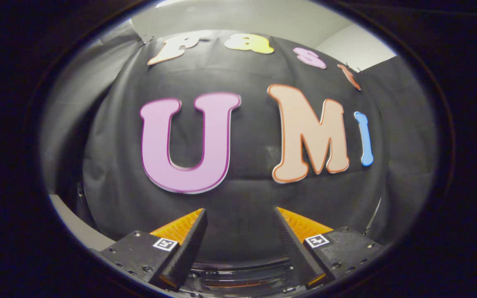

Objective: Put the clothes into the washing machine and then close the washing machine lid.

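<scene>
The gripper [240, 213] sits at the bottom centre of the frame, its two fingers [189, 244] rising from the lower left and lower right and tilting outward, set well apart with a wide gap between the tips and nothing held between them
</scene>
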A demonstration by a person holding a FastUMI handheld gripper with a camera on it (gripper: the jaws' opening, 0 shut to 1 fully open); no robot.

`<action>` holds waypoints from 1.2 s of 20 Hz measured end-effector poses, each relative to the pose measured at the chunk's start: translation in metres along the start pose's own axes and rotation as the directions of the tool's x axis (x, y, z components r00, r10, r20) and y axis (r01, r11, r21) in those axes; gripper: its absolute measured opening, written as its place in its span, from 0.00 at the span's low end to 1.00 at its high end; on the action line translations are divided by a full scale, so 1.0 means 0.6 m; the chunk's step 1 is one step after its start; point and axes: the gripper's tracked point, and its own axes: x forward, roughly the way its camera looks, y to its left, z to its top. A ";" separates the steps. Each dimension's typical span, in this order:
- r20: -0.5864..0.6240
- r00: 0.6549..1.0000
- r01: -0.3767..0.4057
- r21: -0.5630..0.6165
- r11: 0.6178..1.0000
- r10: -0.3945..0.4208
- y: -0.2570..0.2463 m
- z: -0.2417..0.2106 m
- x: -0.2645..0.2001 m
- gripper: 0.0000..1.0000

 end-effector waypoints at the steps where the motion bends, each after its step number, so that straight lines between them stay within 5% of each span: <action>1: -0.032 0.999 -0.002 0.005 1.000 0.003 0.007 -0.024 0.006 0.96; 7: -0.226 0.973 -0.040 0.008 0.999 0.041 0.025 -0.125 0.026 0.96; 8: -0.124 0.991 -0.043 0.012 0.999 0.044 0.024 -0.095 0.018 0.96; 24: -0.117 0.993 -0.010 0.014 1.000 0.011 0.001 -0.097 -0.094 0.97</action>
